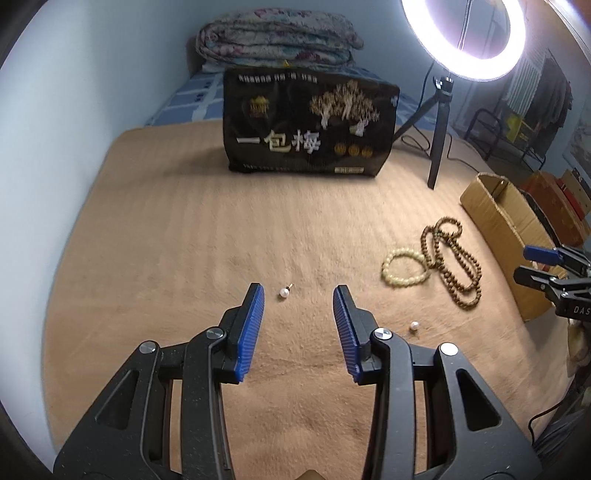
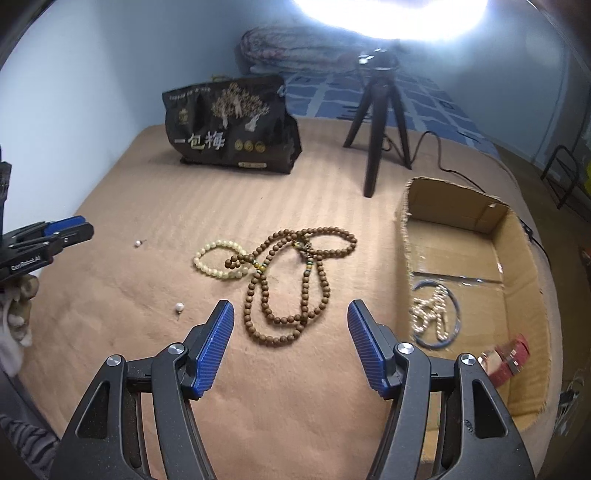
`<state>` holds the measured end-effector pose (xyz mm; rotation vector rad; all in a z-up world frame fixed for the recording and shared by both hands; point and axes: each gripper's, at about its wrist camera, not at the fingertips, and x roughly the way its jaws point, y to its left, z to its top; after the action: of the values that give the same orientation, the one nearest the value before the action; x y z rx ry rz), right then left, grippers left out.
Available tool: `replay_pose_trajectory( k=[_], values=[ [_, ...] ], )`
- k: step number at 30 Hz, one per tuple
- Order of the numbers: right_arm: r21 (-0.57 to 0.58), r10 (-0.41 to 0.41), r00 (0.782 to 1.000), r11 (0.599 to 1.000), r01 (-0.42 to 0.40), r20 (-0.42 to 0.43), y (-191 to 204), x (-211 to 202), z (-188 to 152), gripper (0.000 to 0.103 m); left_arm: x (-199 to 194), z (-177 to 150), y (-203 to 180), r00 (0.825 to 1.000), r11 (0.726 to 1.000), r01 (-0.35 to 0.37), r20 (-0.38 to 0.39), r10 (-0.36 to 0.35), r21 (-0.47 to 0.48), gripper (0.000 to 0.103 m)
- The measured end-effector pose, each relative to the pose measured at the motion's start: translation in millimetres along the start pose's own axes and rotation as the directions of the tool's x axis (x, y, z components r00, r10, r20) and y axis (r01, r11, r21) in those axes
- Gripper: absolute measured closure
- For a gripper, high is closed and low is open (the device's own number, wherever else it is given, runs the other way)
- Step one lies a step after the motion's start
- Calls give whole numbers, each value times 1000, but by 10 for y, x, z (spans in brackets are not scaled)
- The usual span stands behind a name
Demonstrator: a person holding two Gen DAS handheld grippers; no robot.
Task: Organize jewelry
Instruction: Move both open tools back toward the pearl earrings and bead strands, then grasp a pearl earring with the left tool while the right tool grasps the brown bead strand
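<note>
- Tan blanket (image 1: 184,229) covers the bed; blue checked sheet (image 1: 192,98) beyond.
- Pale blue wall (image 1: 74,92) at left.
- Lit ring light (image 1: 463,35) on black tripod (image 2: 376,122).
- Folded floral quilt (image 1: 277,40) at back.

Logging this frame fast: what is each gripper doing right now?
Left gripper: open, holding nothing, over the blanket.
Right gripper: open, holding nothing, above the brown bead necklace.
</note>
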<state>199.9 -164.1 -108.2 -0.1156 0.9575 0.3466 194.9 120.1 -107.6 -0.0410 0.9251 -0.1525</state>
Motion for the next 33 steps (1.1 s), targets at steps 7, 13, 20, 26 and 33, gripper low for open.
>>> replay_pose_trajectory(
  k=[7, 13, 20, 26, 33],
  values=[
    [-33, 37, 998, 999, -39, -57, 113, 361, 44, 40, 260, -48, -2, 999, 999, 40, -30, -39, 25, 64],
    [-57, 64, 992, 996, -70, -109, 219, 648, 77, 47, 469, -54, 47, 997, 998, 52, -61, -50, 29, 72],
    [-75, 67, 989, 994, -78, -132, 264, 824, 100, 48, 644, -38, 50, 997, 998, 33, -76, -29, 59, 73],
    [-72, 61, 987, 995, -72, -147, 244, 939, 123, 55, 802, -40, 54, 995, 997, 19, -94, -12, 76, 82],
    [-79, 38, 987, 996, -51, -157, 245, 1071, 184, 63, 882, -29, 61, 996, 996, 4, -89, 4, 91, 91]
  ],
)
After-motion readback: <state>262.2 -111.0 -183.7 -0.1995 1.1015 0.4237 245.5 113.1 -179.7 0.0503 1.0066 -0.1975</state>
